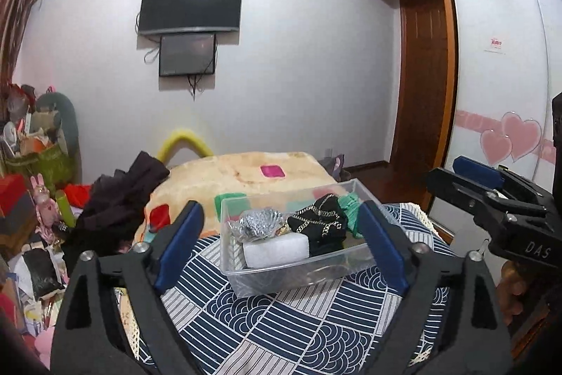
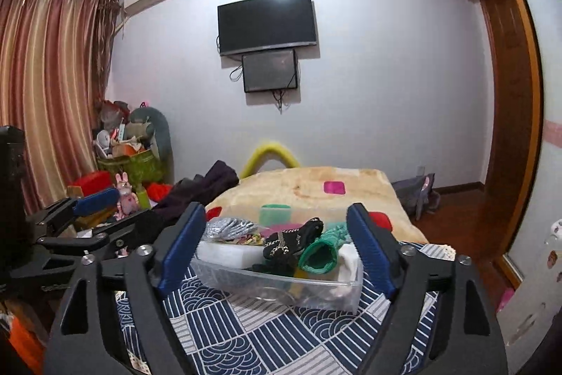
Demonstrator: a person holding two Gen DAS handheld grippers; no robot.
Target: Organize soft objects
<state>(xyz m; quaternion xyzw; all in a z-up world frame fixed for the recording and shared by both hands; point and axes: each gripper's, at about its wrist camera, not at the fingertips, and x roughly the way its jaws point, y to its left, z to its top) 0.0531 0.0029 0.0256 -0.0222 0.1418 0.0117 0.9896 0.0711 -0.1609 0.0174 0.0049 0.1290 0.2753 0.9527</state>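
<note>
Two fisheye wrist views, each looking forward along its own fingers, pitched slightly downward over a bed. Left wrist view: faces the clear plastic bin (image 1: pixel 298 255) on the blue patterned cloth (image 1: pixel 281 322) at close range, with the right gripper (image 1: pixel 467 185) entering at right edge. Right wrist view: faces the same bin (image 2: pixel 281 287) close up, from further right, with the left gripper (image 2: pixel 91 209) at left edge. Shared: bin, cloth, beige blanket (image 1: pixel 246 171), wall-mounted television (image 1: pixel 191 4).
</note>
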